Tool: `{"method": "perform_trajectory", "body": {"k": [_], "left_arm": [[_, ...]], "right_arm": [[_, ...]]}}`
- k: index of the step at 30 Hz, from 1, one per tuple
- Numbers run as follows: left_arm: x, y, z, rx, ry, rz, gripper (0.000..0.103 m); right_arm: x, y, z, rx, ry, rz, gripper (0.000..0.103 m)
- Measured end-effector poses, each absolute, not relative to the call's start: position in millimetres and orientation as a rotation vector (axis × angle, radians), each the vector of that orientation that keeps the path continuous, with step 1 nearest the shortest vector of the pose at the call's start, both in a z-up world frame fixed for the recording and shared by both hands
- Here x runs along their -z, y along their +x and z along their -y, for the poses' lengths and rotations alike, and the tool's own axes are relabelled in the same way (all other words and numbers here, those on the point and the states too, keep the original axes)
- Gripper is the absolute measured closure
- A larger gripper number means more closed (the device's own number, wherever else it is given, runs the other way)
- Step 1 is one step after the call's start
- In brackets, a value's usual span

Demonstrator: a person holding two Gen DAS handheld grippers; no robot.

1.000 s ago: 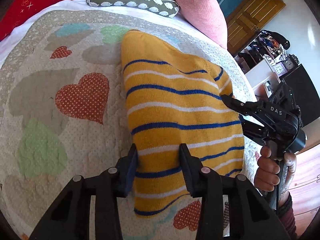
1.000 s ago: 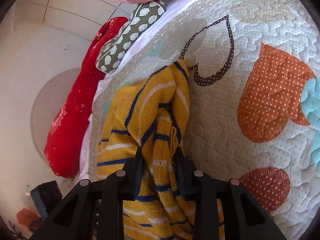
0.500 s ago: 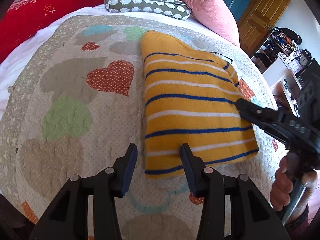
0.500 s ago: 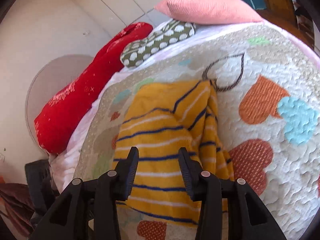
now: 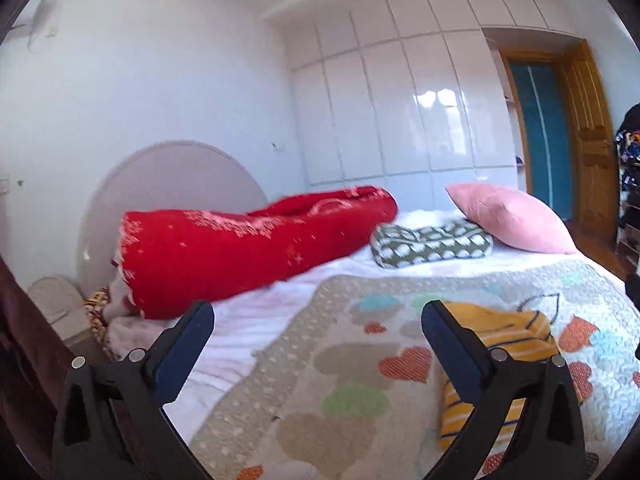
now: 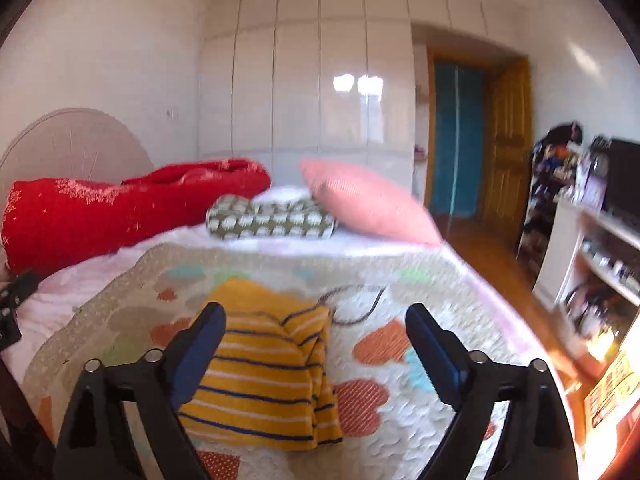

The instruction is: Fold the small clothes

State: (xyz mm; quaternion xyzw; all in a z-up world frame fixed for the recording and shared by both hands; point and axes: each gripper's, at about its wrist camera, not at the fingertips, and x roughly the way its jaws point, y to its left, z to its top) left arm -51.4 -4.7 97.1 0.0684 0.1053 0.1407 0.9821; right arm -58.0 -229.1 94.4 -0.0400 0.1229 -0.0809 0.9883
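A yellow knit garment with blue and white stripes point(image 6: 264, 368) lies folded flat on the heart-patterned quilt point(image 6: 400, 292). In the left wrist view it point(image 5: 504, 332) shows low at the right, partly behind a finger. My left gripper point(image 5: 318, 328) is open wide and empty, raised above the bed and left of the garment. My right gripper point(image 6: 316, 330) is open wide and empty, raised over the garment's near part.
A red rolled blanket point(image 5: 248, 240), a green patterned cushion point(image 5: 430, 242) and a pink pillow point(image 5: 512, 218) lie at the head of the bed. White wardrobes point(image 6: 320, 80) and a wooden door point(image 6: 506, 140) stand behind. Cluttered shelves point(image 6: 588, 216) stand at the right.
Both grippers have let go of the garment, opened wide and lifted back from the bed, tilting up toward the room. The garment now lies folded on the quilt.
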Motion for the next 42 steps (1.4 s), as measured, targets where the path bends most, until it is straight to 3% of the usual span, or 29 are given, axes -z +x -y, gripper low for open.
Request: {"method": "perform_trajectory", "body": {"k": [2,6,18,42], "left_arm": [[-105.6,-58.9,3.8,-0.245,0.119,-0.232,0.0],[-106.0,-59.8,1.7,-0.142,0.086,-0.339,0.0],[-60.3,-56.8,7.8,-0.04,0.059,-0.53,0.0],[-26.5,-38.9,20.5,0.027,0.072,-0.645,0.0]], "right_arm": [[-102.2,-72.9,226.8,0.149,-0.053,-0.197,0.0],[-102.5,-76.4,231.5,0.056,0.085,-0.284,0.0],[-59.9,-85.4,228.7,0.177,0.011,-0.427,0.0],[-18.2,-66.3,214.9,0.197,-0.097,-0.573,0.0]]}}
